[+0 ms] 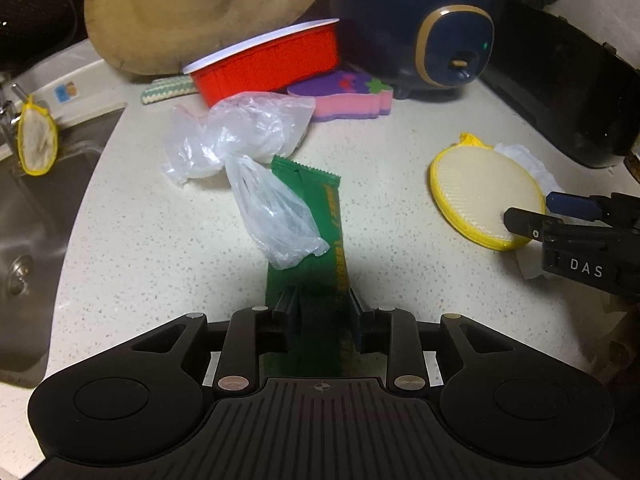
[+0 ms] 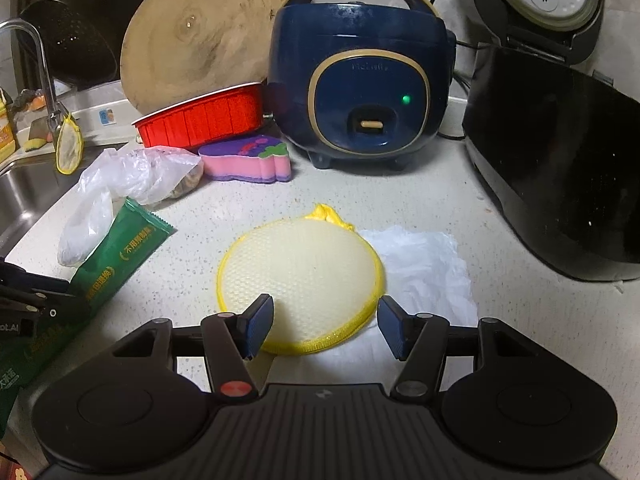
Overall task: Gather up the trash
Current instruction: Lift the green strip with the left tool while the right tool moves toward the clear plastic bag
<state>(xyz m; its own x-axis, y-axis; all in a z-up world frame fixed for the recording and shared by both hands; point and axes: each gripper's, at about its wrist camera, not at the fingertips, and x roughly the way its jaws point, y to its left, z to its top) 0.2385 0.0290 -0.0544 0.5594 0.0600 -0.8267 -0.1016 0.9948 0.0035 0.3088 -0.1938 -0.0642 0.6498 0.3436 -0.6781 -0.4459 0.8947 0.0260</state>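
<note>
Beside the yellow scrubber (image 2: 300,280), the left gripper (image 1: 320,304) held the green wrapper (image 1: 316,220) clamped between its jaws, with a clear plastic bag (image 1: 276,216) draped over it. The right gripper (image 2: 320,320) hung with jaws apart over the scrubber, whose edge covered the white tissue (image 2: 428,268). Closing there risked grabbing the scrubber instead; the loose bag might slide off.

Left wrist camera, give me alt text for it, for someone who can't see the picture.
The left gripper is shut on a green wrapper, with a crumpled clear plastic bag draped over the wrapper's far end above a speckled counter. The right gripper reaches over a yellow-rimmed round scrubber at right.
</note>
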